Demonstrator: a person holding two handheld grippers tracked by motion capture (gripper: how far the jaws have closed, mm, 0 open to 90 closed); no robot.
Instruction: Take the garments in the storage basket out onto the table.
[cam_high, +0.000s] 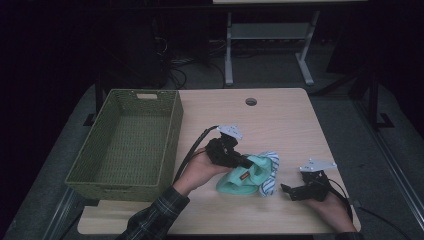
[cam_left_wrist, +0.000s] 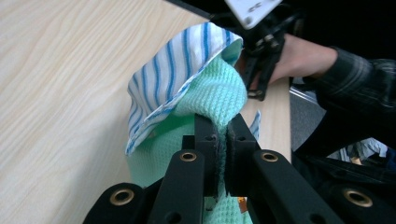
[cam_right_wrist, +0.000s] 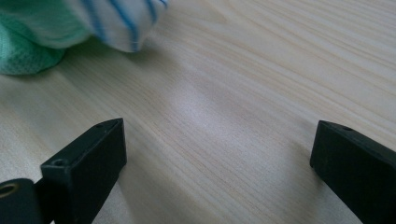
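Left gripper view: left gripper (cam_left_wrist: 223, 135) jaws pinching mint-green waffle-knit cloth (cam_left_wrist: 215, 95), likely lifting toward green woven basket (cam_high: 127, 140); right gripper (cam_right_wrist: 219, 154) jaws gaping, waiting on table (cam_right_wrist: 261, 70).

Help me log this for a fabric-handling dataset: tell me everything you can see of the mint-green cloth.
The mint-green cloth is a soft waffle-knit fabric, bunched in a loose heap on the wooden table, right of the green basket. A small orange tag shows on it. A blue-striped white cloth drapes over its top and far side, touching it. The left gripper is shut on a raised fold of it. The right gripper stands open on the table beside it, apart.
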